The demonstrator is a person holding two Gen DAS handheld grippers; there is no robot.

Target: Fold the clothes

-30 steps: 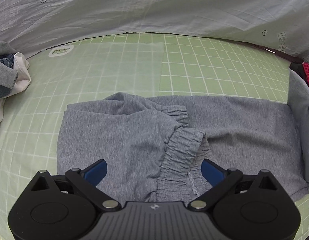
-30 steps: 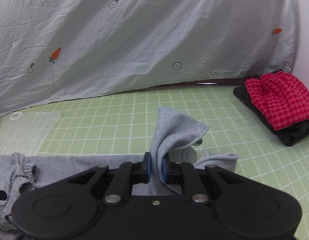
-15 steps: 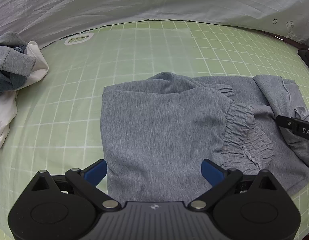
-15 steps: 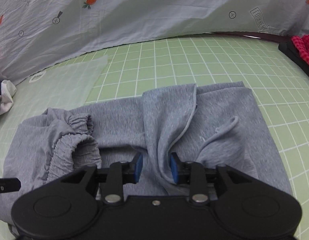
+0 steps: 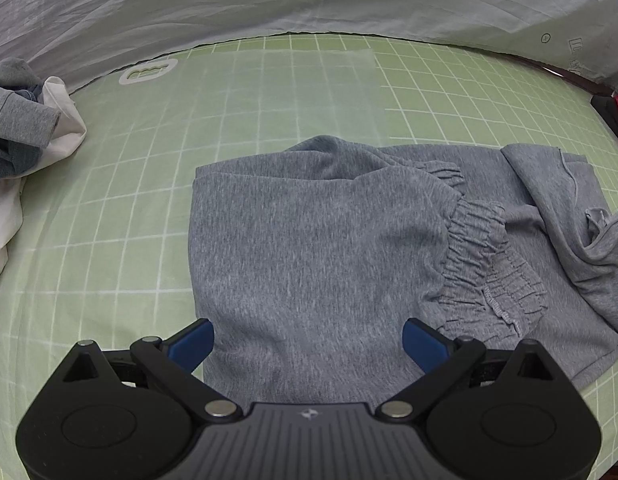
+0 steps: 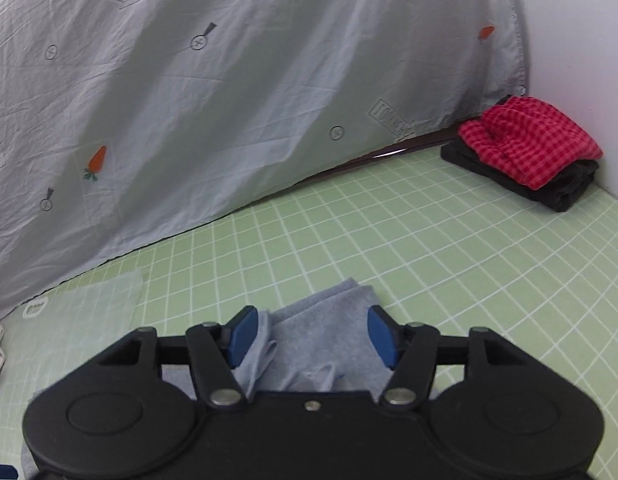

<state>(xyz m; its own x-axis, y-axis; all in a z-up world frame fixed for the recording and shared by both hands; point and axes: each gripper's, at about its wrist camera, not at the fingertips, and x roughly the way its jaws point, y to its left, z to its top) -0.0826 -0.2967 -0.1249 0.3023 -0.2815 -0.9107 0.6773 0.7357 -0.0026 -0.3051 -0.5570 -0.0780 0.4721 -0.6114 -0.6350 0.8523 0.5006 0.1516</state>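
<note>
The right tool (image 6: 309, 336) had let go, jaws now spread wide above the grey trousers (image 5: 309, 260); the left tool (image 5: 307, 340) hovered wide too; trousers lay folded over on the green surface (image 5: 109, 200); next fold looked due.

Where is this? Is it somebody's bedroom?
Probably a clothes-folding spot at home, perhaps a bed or table, though I can't be sure. A green checked cover lies under grey sweatpants, a carrot-print sheet hangs behind, and folded red checked clothes sit in the corner.
</note>
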